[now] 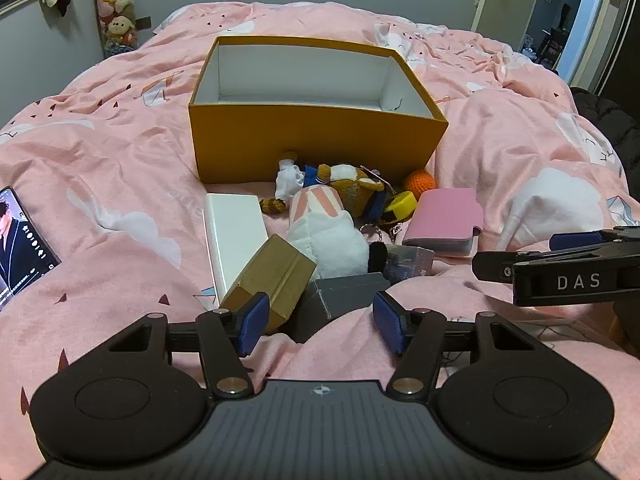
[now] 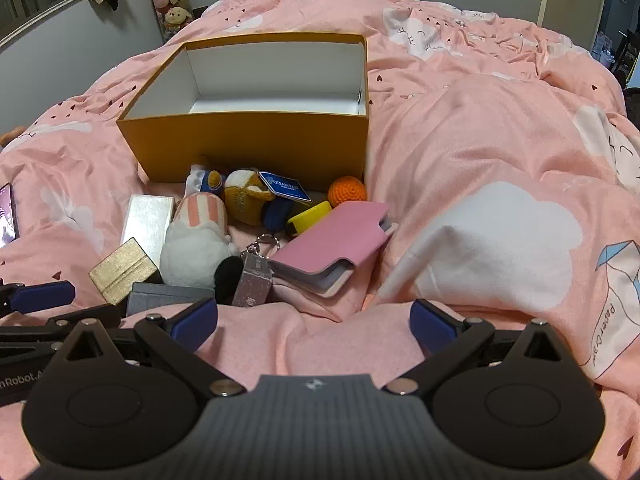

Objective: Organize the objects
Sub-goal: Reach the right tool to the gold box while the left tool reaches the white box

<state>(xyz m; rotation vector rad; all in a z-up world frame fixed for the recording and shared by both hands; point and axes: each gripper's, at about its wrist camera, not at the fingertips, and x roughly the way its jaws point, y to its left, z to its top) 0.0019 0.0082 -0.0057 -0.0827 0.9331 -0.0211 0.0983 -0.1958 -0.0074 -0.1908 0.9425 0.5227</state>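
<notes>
I judge this tidy-up barely begun. The yellow box (image 1: 316, 140) stands open on the bed (image 1: 100, 168), and as far as I can see into it, it holds nothing; its near floor is hidden behind the front wall. Everything I mean to sort lies in a heap just in front of it: the white slim box (image 1: 234, 236), the gold box (image 1: 272, 276) tilted against the grey box (image 1: 344, 296), the white plush (image 1: 326, 236), the brown plush toy (image 1: 352, 188), the orange crochet ball (image 1: 419, 182), the yellow ring (image 1: 400, 204), the pink card wallet (image 1: 444, 220) and a small silvery keychain block (image 2: 254, 280).

My left hand-held gripper (image 1: 320, 320) hangs low over the near edge of the heap, jaws apart and empty, the gold box just beside one pad. My right hand-held gripper (image 2: 314, 324) is spread wide over bare quilt, holding nothing. A phone (image 1: 24, 240) lies well apart at the left.

All the moving is left.
</notes>
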